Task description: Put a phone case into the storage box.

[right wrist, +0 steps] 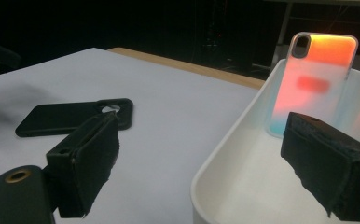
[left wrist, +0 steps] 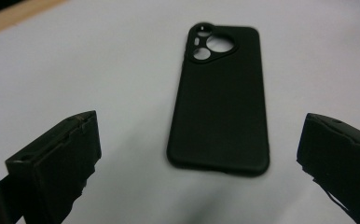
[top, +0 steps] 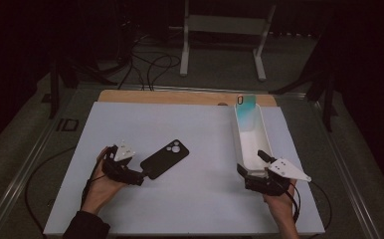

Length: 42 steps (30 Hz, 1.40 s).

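I'm holding my left gripper (top: 139, 175) wide, jaws straddling the near end of the black case (left wrist: 218, 98) lying flat on the bench (top: 130, 124), ready to pinch. My right gripper (top: 252, 164), wide too, is straddling the tray's (top: 266, 137) near wall to steady it.

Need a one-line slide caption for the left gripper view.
Left gripper, jaws open, lined up on a black phone case lying camera-cutout end away on the white table.

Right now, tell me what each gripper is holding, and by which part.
Nothing is held. The left gripper is open, its jaws either side of the black phone case without touching it. The right gripper is open at the near end of the white tray.
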Each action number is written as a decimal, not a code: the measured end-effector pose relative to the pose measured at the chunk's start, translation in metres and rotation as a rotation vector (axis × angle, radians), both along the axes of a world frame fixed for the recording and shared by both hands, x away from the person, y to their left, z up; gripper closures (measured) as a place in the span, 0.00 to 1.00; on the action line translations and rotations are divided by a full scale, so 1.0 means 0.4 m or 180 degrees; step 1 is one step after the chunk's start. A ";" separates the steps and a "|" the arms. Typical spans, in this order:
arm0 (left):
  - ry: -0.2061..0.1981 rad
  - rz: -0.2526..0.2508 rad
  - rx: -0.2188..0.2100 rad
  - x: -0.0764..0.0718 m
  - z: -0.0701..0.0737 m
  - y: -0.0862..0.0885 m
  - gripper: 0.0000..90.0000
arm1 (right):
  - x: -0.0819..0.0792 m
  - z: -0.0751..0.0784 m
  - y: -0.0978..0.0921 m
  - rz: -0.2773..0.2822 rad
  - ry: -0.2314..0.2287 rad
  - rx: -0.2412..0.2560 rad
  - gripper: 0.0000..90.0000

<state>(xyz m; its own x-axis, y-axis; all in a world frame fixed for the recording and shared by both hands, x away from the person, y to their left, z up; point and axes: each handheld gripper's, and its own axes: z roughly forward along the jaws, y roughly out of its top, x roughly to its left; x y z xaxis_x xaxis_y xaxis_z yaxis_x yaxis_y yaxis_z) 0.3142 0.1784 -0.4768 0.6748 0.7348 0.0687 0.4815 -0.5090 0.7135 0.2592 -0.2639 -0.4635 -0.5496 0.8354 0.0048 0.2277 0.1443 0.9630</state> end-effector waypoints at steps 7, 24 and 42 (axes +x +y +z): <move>0.0320 -0.0018 0.0110 0.067 -0.037 -0.033 0.00 | 0.002 0.000 -0.005 0.0008 0.0028 0.0076 0.13; 0.0676 -0.0214 0.0326 0.104 -0.098 -0.104 0.00 | 0.005 -0.003 -0.007 -0.0008 0.0042 0.0064 0.13; 0.0743 -0.0220 0.0382 0.105 -0.107 -0.115 0.01 | 0.005 -0.006 0.001 0.0015 0.0047 0.0047 0.13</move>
<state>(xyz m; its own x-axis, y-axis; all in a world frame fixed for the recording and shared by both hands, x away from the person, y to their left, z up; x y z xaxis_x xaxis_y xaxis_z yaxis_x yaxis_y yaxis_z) 0.3563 0.1322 -0.5197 0.7310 0.6823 -0.0108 0.5870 -0.6206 0.5199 0.2613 -0.2634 -0.4658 -0.5532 0.8327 0.0252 0.2412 0.1312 0.9616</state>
